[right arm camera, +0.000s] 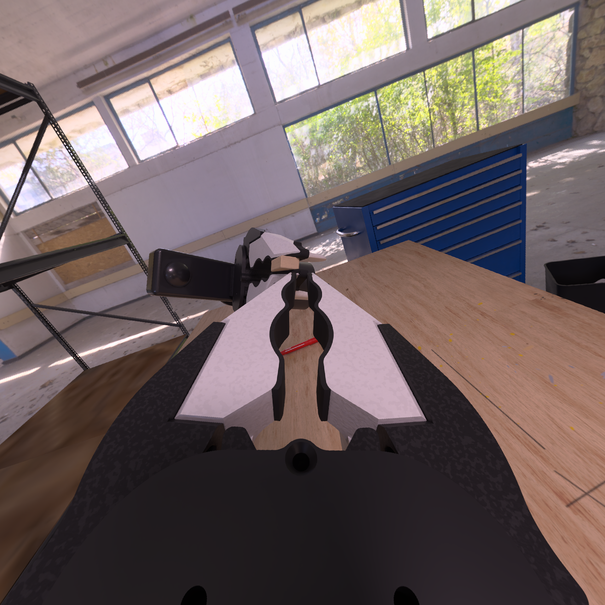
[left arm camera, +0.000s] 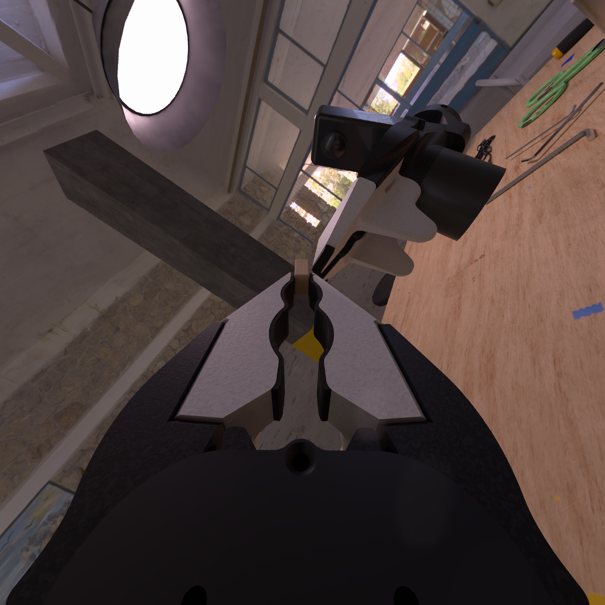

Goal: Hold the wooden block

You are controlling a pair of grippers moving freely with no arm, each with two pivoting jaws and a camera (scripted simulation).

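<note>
The small pale wooden block (left arm camera: 301,277), of light beige colour with flat faces, sits between the tips of my left gripper (left arm camera: 301,282). In my right wrist view the same block (right arm camera: 285,263) is lifted above the wooden table (right arm camera: 458,327), slightly tilted.

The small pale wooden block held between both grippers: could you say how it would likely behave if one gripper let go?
The small pale wooden block looks stiff, so it shouldn't bend. It seems light; one grip probably suffices. Held only at its end, it might pivot.
</note>
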